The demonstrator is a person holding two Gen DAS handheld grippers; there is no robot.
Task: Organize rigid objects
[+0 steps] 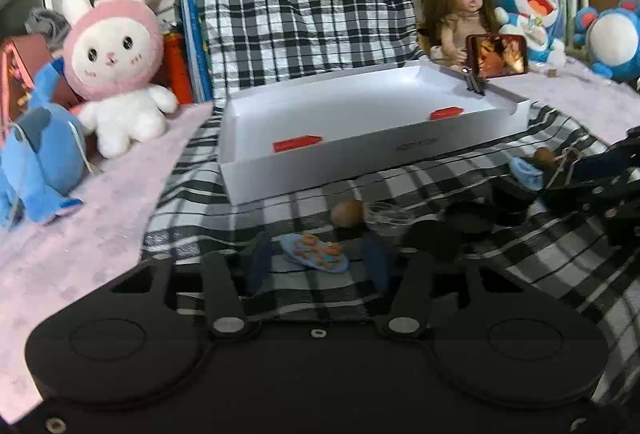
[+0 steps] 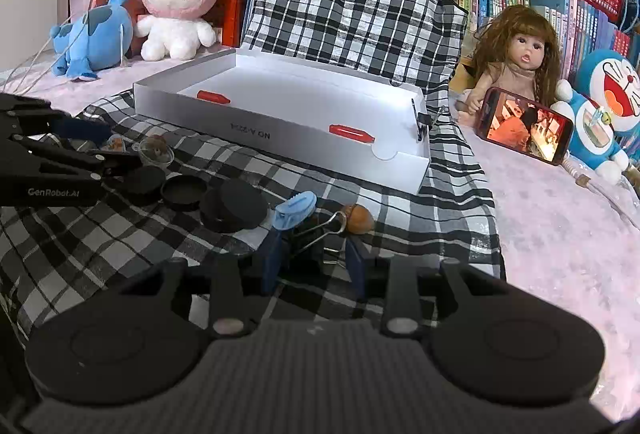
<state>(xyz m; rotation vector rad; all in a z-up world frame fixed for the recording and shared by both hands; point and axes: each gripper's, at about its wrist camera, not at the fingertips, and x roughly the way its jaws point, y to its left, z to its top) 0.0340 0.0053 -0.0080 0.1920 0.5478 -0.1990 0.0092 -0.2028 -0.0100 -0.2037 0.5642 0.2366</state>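
A white shallow box (image 1: 312, 174) (image 2: 280, 132) with two red tabs lies on the checked cloth. My left gripper (image 1: 316, 260) is open around a small blue plate of cookies (image 1: 314, 252), low over the cloth. A brown nut (image 1: 347, 213), a clear cup (image 1: 388, 216) and black round lids (image 1: 468, 220) lie just beyond. My right gripper (image 2: 314, 260) is open around a black binder clip (image 2: 320, 234) with wire handles. A blue clip (image 2: 294, 212) and a brown nut (image 2: 358, 219) sit just ahead of it. Black lids (image 2: 234, 211) lie to its left.
Plush rabbit (image 1: 116, 54), blue plush (image 1: 40, 158), a doll (image 1: 460, 14) with a phone (image 1: 498, 55) and Doraemon toys (image 1: 532, 10) ring the cloth. Books and a checked bag (image 1: 304, 6) stand behind the box. The left gripper shows in the right wrist view (image 2: 60, 162).
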